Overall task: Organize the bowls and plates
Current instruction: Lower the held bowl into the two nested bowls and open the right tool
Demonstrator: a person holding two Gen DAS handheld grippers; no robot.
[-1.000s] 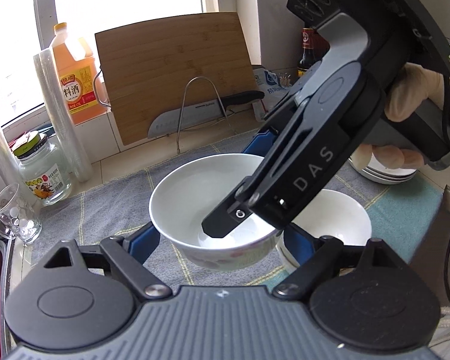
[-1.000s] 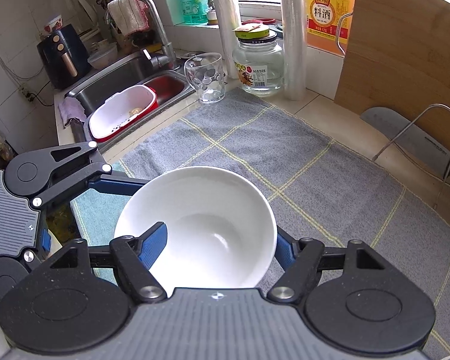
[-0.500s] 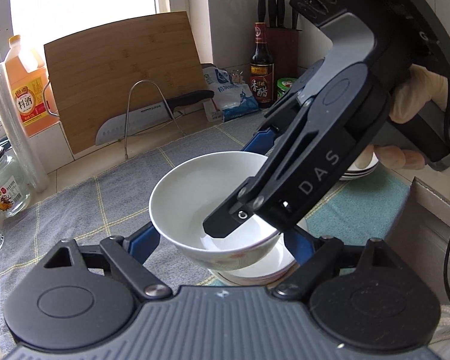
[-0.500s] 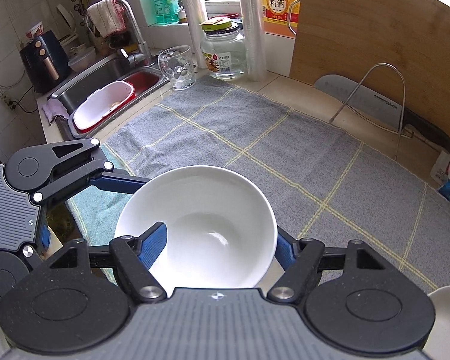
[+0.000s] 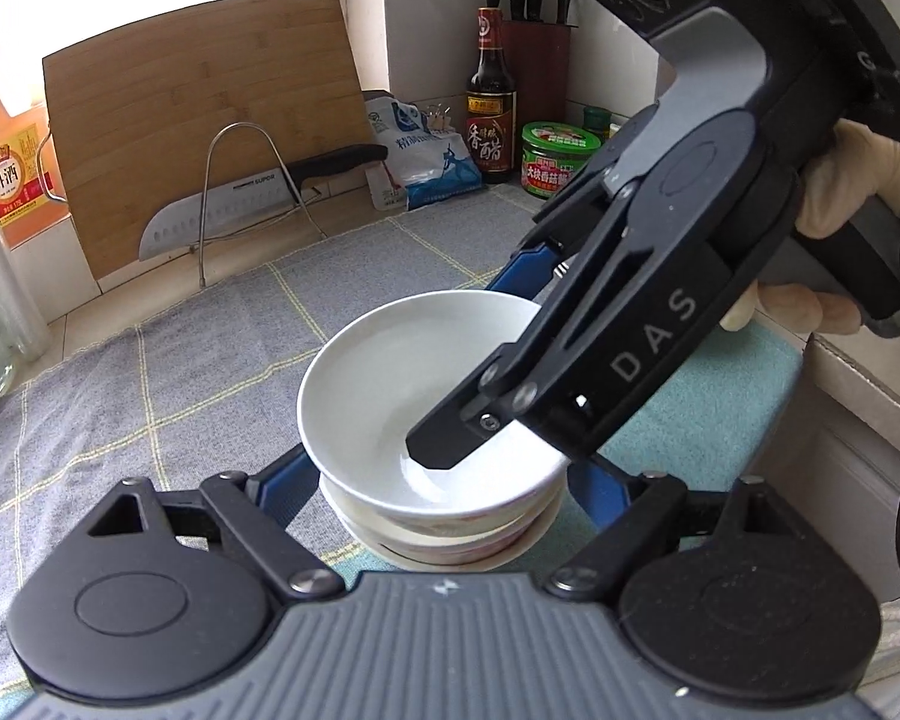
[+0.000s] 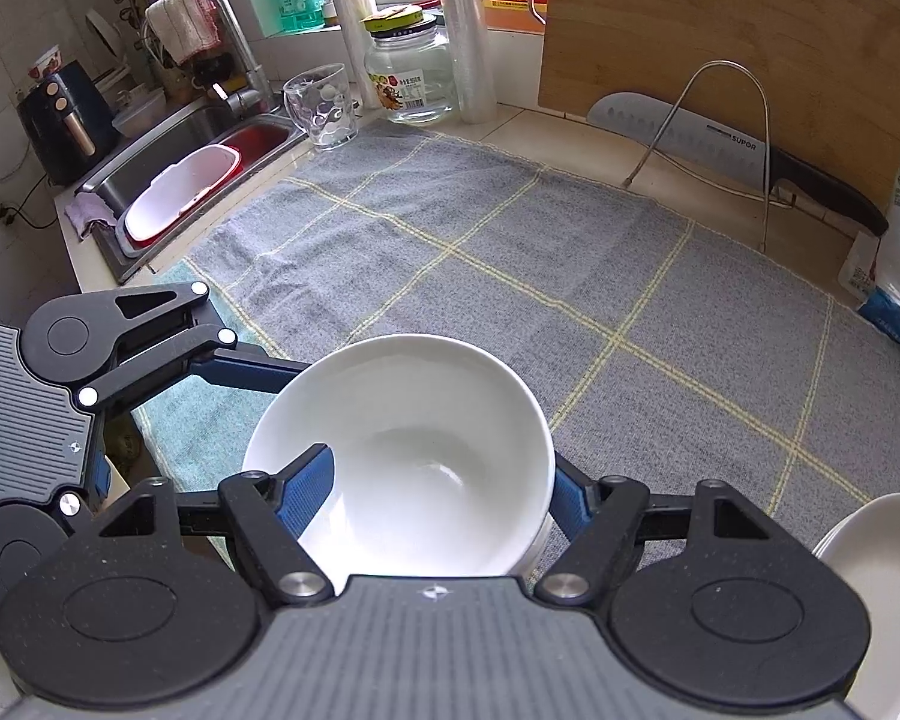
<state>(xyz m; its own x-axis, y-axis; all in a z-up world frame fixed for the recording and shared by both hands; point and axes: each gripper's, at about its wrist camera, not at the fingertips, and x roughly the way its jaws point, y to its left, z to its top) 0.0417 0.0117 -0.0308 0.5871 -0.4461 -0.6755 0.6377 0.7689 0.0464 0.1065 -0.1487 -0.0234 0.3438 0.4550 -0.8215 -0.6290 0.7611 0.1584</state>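
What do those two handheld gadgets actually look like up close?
Each is matte black with a ribbed grey body, two round black discs, silver screws and blue-padded fingers. The right gripper, seen from the left one's camera, carries white "DAS" lettering, a grey handle and a black cable, held by a hand in a cream glove. The left gripper looks identical.

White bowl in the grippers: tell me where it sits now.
The white bowl sits atop a bowl stack on the gray towel, between both grippers, low centre in each view.
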